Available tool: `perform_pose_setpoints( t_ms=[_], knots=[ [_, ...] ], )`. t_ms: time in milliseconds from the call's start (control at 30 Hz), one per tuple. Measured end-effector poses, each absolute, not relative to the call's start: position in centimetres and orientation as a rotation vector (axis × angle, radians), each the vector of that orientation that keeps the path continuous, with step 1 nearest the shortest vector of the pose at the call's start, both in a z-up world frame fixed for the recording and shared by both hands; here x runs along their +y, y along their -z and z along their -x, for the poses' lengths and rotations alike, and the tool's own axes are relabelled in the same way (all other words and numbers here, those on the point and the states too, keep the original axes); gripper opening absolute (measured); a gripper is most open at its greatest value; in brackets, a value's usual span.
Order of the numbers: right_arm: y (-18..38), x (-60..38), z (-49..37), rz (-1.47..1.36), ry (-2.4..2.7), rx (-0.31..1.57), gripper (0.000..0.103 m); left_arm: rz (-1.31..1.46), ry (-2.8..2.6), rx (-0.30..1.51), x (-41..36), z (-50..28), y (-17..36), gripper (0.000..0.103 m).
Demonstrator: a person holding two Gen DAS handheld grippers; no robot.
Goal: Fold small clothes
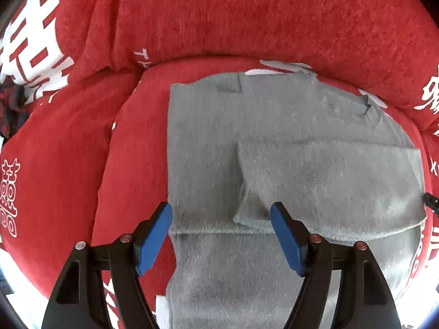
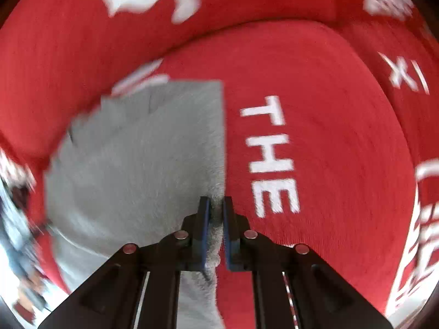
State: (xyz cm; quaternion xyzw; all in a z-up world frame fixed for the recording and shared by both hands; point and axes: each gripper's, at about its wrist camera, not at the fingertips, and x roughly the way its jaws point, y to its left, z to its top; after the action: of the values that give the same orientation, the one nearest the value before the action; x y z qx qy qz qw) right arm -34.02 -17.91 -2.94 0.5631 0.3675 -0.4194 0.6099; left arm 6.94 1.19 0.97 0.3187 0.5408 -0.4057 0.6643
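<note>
**Right tongs pinch the grey garment's edge; left tongs stand apart above it**

Left wrist view: the left tongs (image 1: 221, 237) are wide apart with nothing between them, hanging over the grey garment (image 1: 247, 142). The garment lies flat on the red cover (image 1: 247, 22), with one flap already laid across its right part. Beyond the garment, white characters are printed on the cover; only "TH" near its far left corner reads clearly.

Right wrist view: the right tongs (image 2: 216, 211) are clamped on the garment (image 2: 137, 150) at its right edge, a ridge of cloth pinched between the pads. This view is smeared, so how much cloth is caught is uncertain. Right of the garment the cover (image 2: 343, 137) reads "THE", and further off "XI".

To fold well, lift this edge only slightly, carry it across evenly, and let the left tongs pin the garment so it does not drag.
</note>
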Motion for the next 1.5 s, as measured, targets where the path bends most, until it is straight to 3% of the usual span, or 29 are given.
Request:
perform_pose_setpoints(
  t_ms=[133,400,467,600,867,1167,1233,1300,1500],
  knots=[
    [2.0,-15.2,35.8,-1.476,0.862,0.658,0.019,-0.716,0.899,1.233,1.9,-7.2,-1.1,0.075],
    [4.6,-14.1,35.2,-1.653,0.866,0.602,0.019,-0.684,0.914,1.228,1.5,-7.1,-2.3,0.075],
    [4.4,-14.4,35.2,-1.615,0.905,0.628,0.008,-0.696,0.913,1.218,1.2,-7.0,-2.0,0.075],
    [4.6,-14.2,35.1,-1.507,0.946,0.733,0.006,-0.768,0.843,1.243,0.9,-7.1,0.6,0.075],
    [4.5,-14.0,35.1,-1.505,0.95,0.749,0.006,-0.754,0.842,1.259,2.6,-7.7,-0.2,0.075],
    [1.5,-12.2,33.6,-1.404,0.952,0.878,0.012,-0.844,0.829,1.275,4.1,-7.1,-1.8,0.075],
    [0.8,-11.6,33.2,-1.393,0.943,0.888,0.018,-0.849,0.837,1.283,4.2,-6.5,-2.0,0.075],
    [0.3,-11.0,32.8,-1.392,0.935,0.889,0.033,-0.852,0.848,1.297,4.5,-5.9,-2.4,0.075],
    [-0.6,-9.1,30.9,-1.374,0.883,0.927,0.036,-0.907,0.879,1.306,5.2,-3.8,-3.0,0.075]
  ],
)
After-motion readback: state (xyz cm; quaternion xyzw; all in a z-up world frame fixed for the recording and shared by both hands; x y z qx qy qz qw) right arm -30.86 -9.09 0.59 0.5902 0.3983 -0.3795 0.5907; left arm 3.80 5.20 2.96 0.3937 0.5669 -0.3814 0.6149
